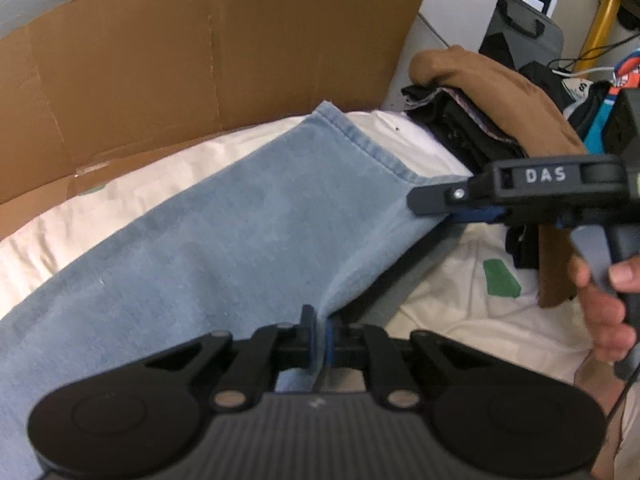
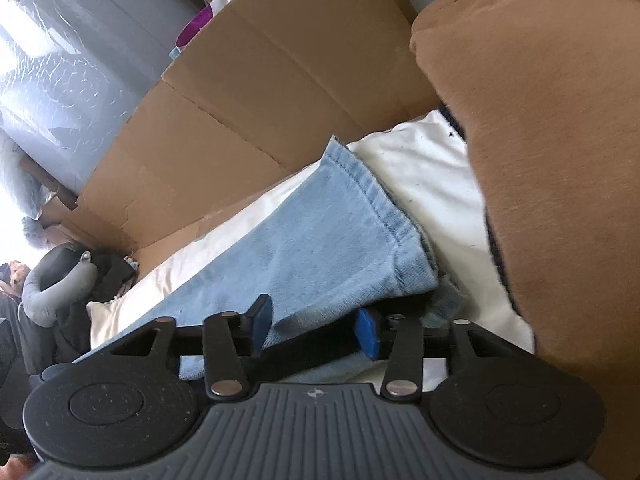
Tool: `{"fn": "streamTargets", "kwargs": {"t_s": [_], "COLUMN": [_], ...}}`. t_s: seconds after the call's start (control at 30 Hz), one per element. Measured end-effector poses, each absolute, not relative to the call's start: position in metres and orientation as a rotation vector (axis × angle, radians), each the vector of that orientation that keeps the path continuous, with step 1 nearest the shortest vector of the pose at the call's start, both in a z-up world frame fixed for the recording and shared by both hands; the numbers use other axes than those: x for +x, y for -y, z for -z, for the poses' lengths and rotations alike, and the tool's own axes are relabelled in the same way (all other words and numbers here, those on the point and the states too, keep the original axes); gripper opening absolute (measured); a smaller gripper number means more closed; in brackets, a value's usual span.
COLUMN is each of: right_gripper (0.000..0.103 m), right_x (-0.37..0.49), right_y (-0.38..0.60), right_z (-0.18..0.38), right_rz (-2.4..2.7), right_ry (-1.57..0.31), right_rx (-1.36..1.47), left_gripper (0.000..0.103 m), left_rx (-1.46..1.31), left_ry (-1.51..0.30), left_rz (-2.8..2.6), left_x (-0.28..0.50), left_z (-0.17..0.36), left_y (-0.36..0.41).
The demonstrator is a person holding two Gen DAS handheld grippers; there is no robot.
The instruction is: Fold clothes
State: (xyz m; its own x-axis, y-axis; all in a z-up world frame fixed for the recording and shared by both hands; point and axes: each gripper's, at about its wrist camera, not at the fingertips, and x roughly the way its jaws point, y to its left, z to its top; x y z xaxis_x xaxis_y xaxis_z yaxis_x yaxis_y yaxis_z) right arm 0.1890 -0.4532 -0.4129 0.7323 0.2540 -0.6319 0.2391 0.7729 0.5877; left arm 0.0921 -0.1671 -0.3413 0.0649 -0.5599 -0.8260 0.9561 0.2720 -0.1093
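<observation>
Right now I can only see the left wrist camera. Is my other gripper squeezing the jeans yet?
Observer: Not yet. In the right wrist view, the right gripper is open. Its blue pads are wide apart, with the hem corner of the jeans lying loose between them.
Operator: What's past the far end of the white sheet?
Observer: A grey curved neck pillow sits there among dark things, near the corner of the cardboard box.
</observation>
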Motion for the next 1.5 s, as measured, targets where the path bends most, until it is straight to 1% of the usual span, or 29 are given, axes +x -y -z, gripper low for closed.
{"fn": "streamTargets", "kwargs": {"t_s": [0.1,0.13,0.27,0.4,0.47,0.57,0.7,0.83,0.9,0.97,1.03,1.23,1.33,1.5], "right_gripper": [0.056,0.058,0.059,0.058,0.057,0.057,0.055,0.05,0.05,0.05,0.05,0.051,0.051,0.051], "right_x": [0.195,0.196,0.193,0.178,0.175,0.174,0.172,0.173,0.172,0.171,0.167,0.155,0.15,0.142], "right_y": [0.451,0.451,0.456,0.464,0.464,0.463,0.463,0.463,0.463,0.462,0.461,0.462,0.46,0.456], "right_z": [0.417,0.418,0.431,0.437,0.437,0.436,0.432,0.43,0.429,0.428,0.426,0.415,0.409,0.402], "right_rz": [-0.004,0.0,0.059,0.058,0.059,0.072,0.1,0.137,0.143,0.143,0.14,0.116,0.105,0.093], "right_ry": [-0.785,-0.797,-0.869,-0.869,-0.869,-0.868,-0.864,-0.863,-0.864,-0.865,-0.869,-0.865,-0.853,-0.843], "right_rx": [0.7,0.694,0.694,0.73,0.718,0.701,0.664,0.638,0.628,0.616,0.592,0.564,0.557,0.55], "left_gripper": [0.005,0.005,0.005,0.007,0.012,0.016,0.019,0.021,0.025,0.032,0.035,0.039,0.039,0.039], "left_rx": [0.542,0.538,0.557,0.586,0.605,0.642,0.698,0.742,0.784,0.824,0.857,0.82,0.787,0.726], "left_ry": [-0.908,-0.911,-0.924,-0.944,-0.962,-0.961,-0.926,-0.9,-0.875,-0.861,-0.857,-0.937,-0.988,-1.009], "left_rz": [1.238,1.239,1.253,1.257,1.247,1.241,1.243,1.255,1.263,1.269,1.278,1.248,1.212,1.153], "left_x": [0.095,0.096,0.091,0.085,0.082,0.073,0.063,0.059,0.055,0.052,0.052,0.069,0.077,0.084], "left_z": [0.34,0.34,0.345,0.359,0.367,0.375,0.378,0.378,0.378,0.377,0.377,0.376,0.372,0.358], "left_y": [0.167,0.167,0.168,0.17,0.172,0.173,0.171,0.168,0.165,0.159,0.153,0.128,0.116,0.095]}}
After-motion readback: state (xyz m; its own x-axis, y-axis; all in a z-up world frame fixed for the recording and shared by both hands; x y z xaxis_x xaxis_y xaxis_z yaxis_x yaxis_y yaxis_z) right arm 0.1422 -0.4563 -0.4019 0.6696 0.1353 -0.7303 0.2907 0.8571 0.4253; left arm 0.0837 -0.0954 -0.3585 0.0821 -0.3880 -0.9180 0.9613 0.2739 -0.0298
